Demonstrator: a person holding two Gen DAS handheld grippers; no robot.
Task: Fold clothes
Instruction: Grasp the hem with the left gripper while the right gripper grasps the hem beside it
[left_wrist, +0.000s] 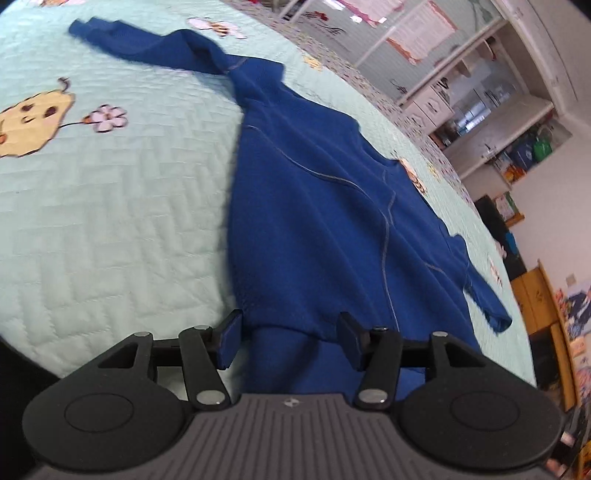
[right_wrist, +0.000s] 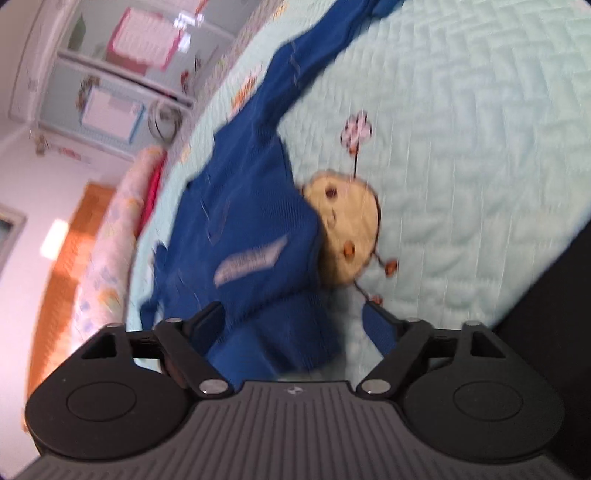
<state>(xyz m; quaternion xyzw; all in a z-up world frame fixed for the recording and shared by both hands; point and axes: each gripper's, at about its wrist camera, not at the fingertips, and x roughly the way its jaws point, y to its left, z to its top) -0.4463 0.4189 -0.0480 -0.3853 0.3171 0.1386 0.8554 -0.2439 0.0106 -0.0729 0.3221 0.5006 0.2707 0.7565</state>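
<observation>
- A blue long-sleeved top (left_wrist: 317, 199) lies spread on a pale green quilted bedspread (left_wrist: 110, 221), one sleeve (left_wrist: 122, 40) reaching toward 11 o'clock in the left wrist view.
- The left gripper (left_wrist: 290, 339) has its jaws spread apart, the top's hem lying between them, ungrasped.
- The right gripper (right_wrist: 295, 328) is likewise released, its jaws wide either side of the blurred top's edge.
- A yellow cartoon patch (right_wrist: 347, 229) shows at the top's 3 o'clock side.

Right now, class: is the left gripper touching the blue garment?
Cannot tell. In the left wrist view the left gripper stands open astride the blue garment's hem, but neither contact nor a gap shows plainly.
</observation>
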